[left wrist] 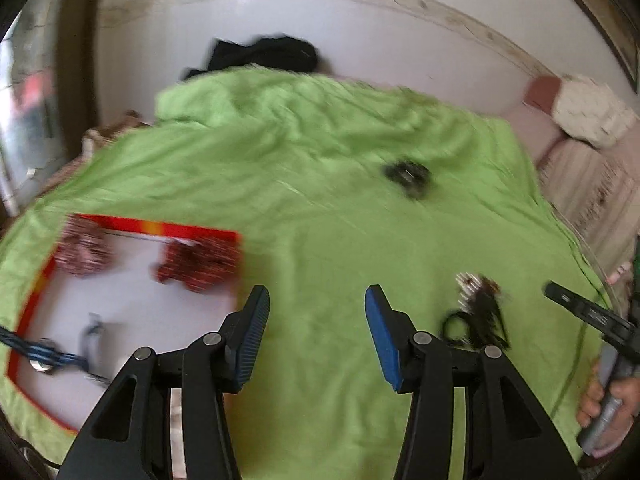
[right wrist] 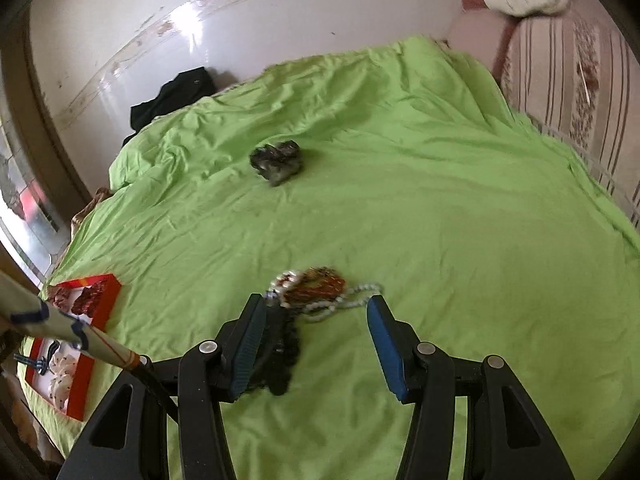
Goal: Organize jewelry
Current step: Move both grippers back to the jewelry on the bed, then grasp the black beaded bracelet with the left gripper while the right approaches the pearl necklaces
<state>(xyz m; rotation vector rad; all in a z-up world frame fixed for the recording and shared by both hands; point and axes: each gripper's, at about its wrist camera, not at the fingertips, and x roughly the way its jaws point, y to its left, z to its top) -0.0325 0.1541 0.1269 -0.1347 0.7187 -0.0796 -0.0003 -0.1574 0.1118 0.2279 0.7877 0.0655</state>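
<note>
A tangle of jewelry [right wrist: 316, 292], pearl strands, red beads and a dark chain, lies on the green sheet [right wrist: 440, 220], just ahead of the right gripper [right wrist: 316, 344], whose jaws stand apart and grasp nothing. To the left sits a red-rimmed tray [left wrist: 132, 226] with red pieces and a blue band inside. The left gripper [left wrist: 316, 336] hangs beside it, jaws released and empty. A small dark object [right wrist: 276, 160] rests farther up the sheet.
</note>
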